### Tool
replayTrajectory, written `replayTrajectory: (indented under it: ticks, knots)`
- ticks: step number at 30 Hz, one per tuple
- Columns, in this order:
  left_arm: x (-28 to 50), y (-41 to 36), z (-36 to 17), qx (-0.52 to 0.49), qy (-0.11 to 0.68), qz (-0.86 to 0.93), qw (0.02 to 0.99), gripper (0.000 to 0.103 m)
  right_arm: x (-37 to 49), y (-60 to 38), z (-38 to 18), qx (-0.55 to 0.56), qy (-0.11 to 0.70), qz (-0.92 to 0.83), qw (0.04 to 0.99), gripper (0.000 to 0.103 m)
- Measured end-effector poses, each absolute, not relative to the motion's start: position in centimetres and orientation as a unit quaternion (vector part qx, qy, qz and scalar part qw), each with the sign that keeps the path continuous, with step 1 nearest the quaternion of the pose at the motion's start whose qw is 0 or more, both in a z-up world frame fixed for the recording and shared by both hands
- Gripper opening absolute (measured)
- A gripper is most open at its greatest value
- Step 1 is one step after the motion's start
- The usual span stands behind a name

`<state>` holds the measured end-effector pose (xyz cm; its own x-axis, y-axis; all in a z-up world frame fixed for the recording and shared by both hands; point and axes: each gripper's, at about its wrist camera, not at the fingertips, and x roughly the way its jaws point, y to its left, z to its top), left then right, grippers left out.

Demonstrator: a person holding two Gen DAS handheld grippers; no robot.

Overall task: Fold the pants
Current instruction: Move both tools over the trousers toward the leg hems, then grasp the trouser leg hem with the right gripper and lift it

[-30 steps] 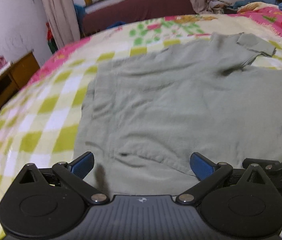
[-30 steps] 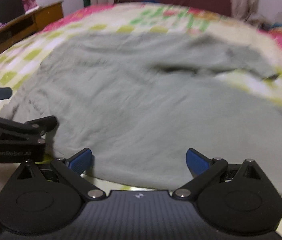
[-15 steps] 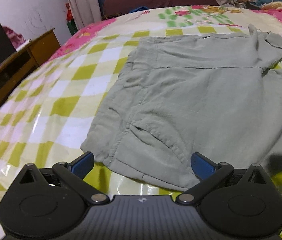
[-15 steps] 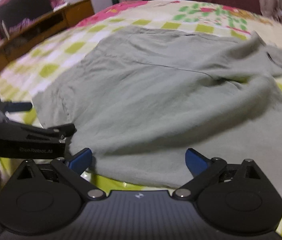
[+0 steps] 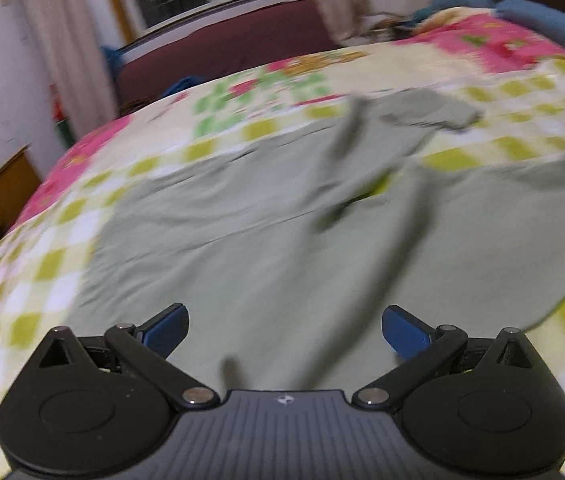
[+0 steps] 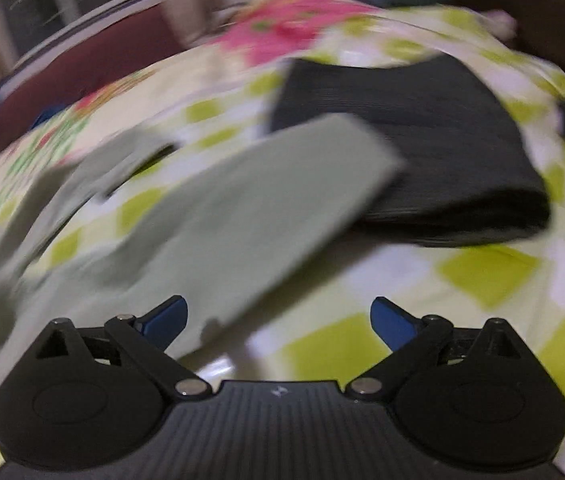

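- Bedspread (image 5: 42, 276): checked in green, white and pink; it carries all the work and shows bare around the garment.
- Pants (image 5: 282, 240): grey-green, spread loosely over the middle of the bedspread in the left wrist view. The two legs run apart toward the far right, with a strip of bedspread showing between them. The far leg ends in a turned-over cuff. The cloth is rumpled and not squared.
- Progress, as a judgement: no finished fold is visible. The garment looks at the laying-out stage; bringing one leg over the other and then folding lengthwise all appear to remain.
- Dark folded cloth (image 6: 422, 152): lies on the bedspread in the right wrist view. The end of one pant leg (image 6: 282, 184) overlaps its near-left edge.
- Left gripper (image 5: 284, 330): jaws spread wide, nothing between them, poised over the near edge of the pants.
- Right gripper (image 6: 278, 320): jaws likewise spread and empty, over the edge of the leg cloth and bare bedspread.
- Writing: none readable. Each gripper body bears a small pale emblem, too small to identify. Both views are blurred.
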<state>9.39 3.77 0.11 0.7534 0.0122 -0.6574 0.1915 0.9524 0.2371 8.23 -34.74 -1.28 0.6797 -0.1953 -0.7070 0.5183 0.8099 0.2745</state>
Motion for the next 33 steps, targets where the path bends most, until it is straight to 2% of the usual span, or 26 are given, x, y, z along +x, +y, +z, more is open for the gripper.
replayTrajectory:
  ticks: [5,7,9,10,11,13,15,18,23,25,27,29,31,33]
  knots:
    - [10.0,-1.5,0.4,0.166,0.345,-0.098,0.918,0.103,9.2,-37.4,-2.9,0.317,0.313,-0.185,0.876,0.099]
    - [10.1,-2.7,0.5,0.174,0.346,-0.109,0.915,0.103,10.2,-37.6,-3.1,0.337,0.294,-0.173,0.877,0.096]
    - [10.0,-3.6,0.4,0.177,0.347,-0.117,0.913,0.103,11.2,-38.3,-3.4,0.374,0.281,-0.166,0.868,0.082]
    - [10.0,-3.8,0.3,0.176,0.349,-0.12,0.912,0.103,11.5,-39.0,-3.7,0.385,0.278,-0.158,0.866,0.059]
    - [10.1,-4.1,0.3,0.176,0.352,-0.123,0.911,0.103,11.8,-39.5,-3.8,0.394,0.279,-0.15,0.863,0.029]
    - [9.9,-4.6,0.0,0.175,0.354,-0.13,0.909,0.103,11.7,-40.3,-3.9,0.414,0.29,-0.142,0.851,0.012]
    - [9.8,-5.4,0.0,0.18,0.354,-0.14,0.907,0.103,11.3,-40.5,-3.2,0.404,0.293,-0.138,0.856,0.006]
    - [9.9,-6.6,0.4,0.187,0.346,-0.154,0.906,0.103,11.3,-40.3,-0.3,0.379,0.273,-0.115,0.877,0.004]
    - [9.6,-7.7,1.7,0.176,0.328,-0.169,0.913,0.103,9.1,-39.9,6.7,0.334,0.168,-0.07,0.925,0.003]
    - [9.4,-7.9,1.6,0.168,0.331,-0.175,0.912,0.103,7.7,-40.0,7.3,0.319,0.152,-0.066,0.933,0.003]
    - [9.1,-8.1,0.7,0.167,0.344,-0.183,0.906,0.103,6.5,-40.1,5.7,0.31,0.182,-0.079,0.93,0.004]
    - [8.7,-8.3,-0.2,0.175,0.357,-0.19,0.898,0.103,6.2,-40.3,2.2,0.303,0.261,-0.104,0.911,0.009]
    - [8.2,-8.5,-0.9,0.185,0.363,-0.197,0.892,0.103,5.9,-40.3,-1.2,0.312,0.323,-0.132,0.884,0.009]
    - [7.8,-8.3,-1.1,0.188,0.366,-0.199,0.889,0.103,5.7,-40.4,-3.1,0.335,0.339,-0.124,0.87,0.01]
